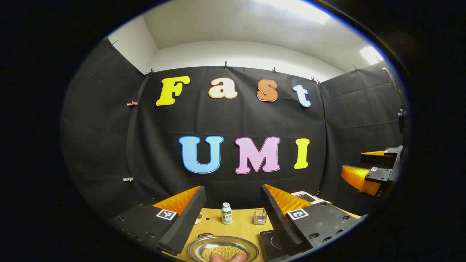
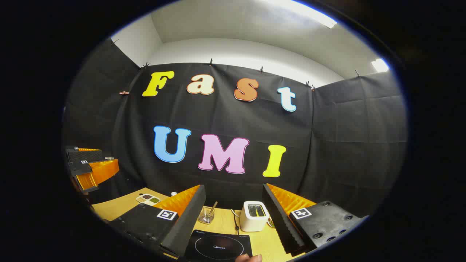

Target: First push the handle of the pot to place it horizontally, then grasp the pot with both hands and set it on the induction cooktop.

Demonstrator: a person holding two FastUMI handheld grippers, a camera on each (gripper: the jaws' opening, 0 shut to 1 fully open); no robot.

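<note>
The left tool (image 1: 233,218) is held up above the counter (image 1: 242,229), its two fingers spread wide with nothing between them. Between and below them in the left gripper view sits the pot (image 1: 222,249), a shallow metal pan with small yellowish grains inside; its handle (image 1: 205,235) appears as a small loop at the far left rim, though how it is turned is hard to tell. A fingertip (image 1: 227,257) shows at the bottom edge, in front of the pot. Beyond the pot stand a small white bottle (image 1: 226,213) and a clear glass (image 1: 260,216). A corner of the black cooktop (image 1: 272,243) lies just right of the pot, apart from it. The right tool (image 1: 376,171) hangs far off at the right of this view.

The right tool (image 2: 233,218) is likewise spread open and empty. In the right gripper view the cooktop (image 2: 218,246) lies on the counter (image 2: 116,205) between the fingers. Behind it stand a glass (image 2: 206,215) with a stick in it and a white toaster (image 2: 254,216). A divided dish (image 2: 148,198) sits toward the left, and the left tool (image 2: 91,167) hangs beyond it.
</note>
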